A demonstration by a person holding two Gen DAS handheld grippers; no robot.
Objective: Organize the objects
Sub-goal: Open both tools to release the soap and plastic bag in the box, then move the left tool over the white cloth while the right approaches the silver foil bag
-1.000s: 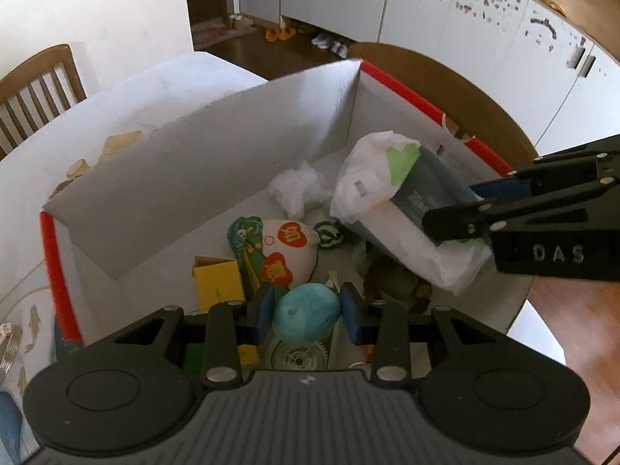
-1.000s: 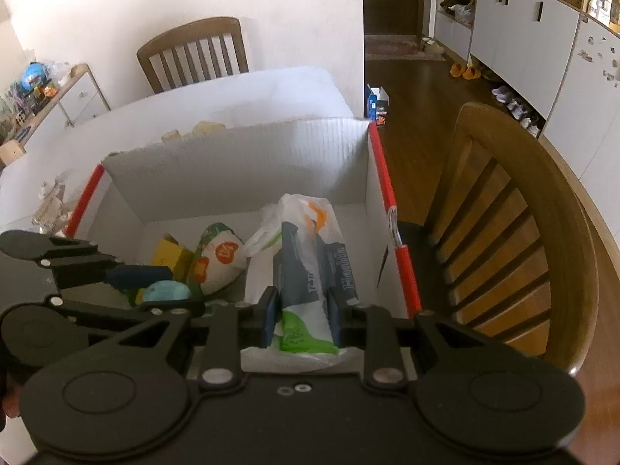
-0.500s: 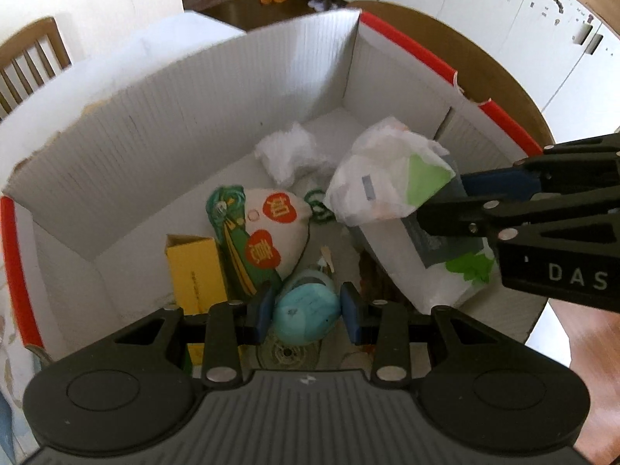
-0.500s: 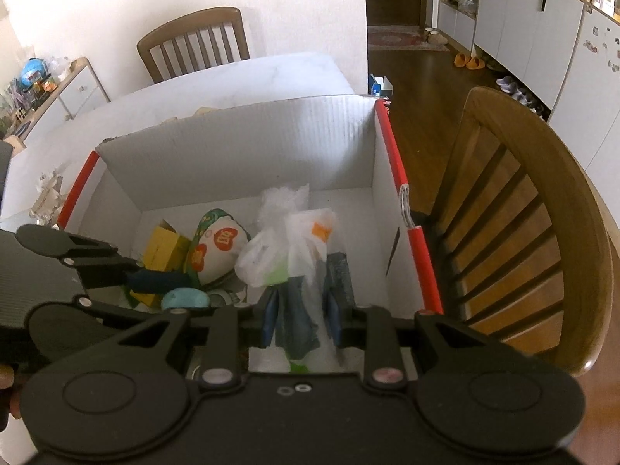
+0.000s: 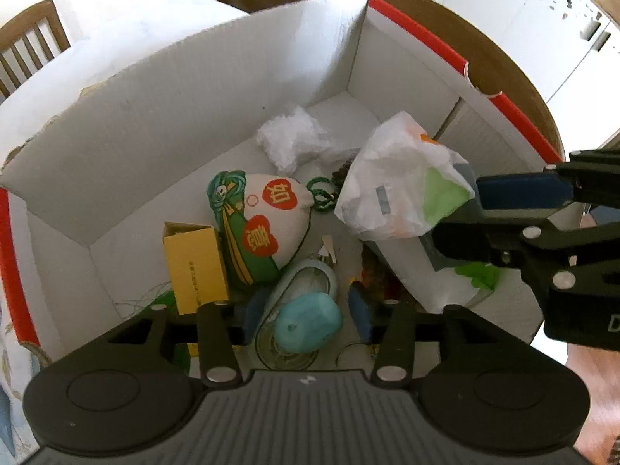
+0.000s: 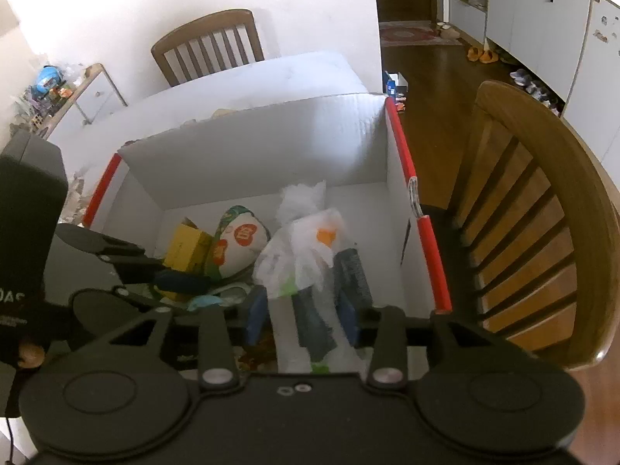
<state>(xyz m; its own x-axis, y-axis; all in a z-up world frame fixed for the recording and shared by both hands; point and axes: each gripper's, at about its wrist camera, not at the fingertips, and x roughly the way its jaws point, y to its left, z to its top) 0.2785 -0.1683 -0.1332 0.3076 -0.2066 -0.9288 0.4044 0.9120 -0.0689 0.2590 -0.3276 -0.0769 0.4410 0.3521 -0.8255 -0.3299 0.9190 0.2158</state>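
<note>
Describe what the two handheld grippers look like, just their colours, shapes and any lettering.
Both are matte black plastic. The left gripper and right gripper each have a ribbed body, two round discs, silver rivets on linkage bars and blue finger pads. White "DAS" lettering shows, partly cut off.

teal case [image 5: 308, 322], yellow carton [image 5: 195, 267], red-edged white box [image 5: 420, 35].

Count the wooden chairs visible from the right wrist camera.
2. One chair stands at the far side of the table; the other chair is right of the cardboard box. Others may be out of view.
</note>
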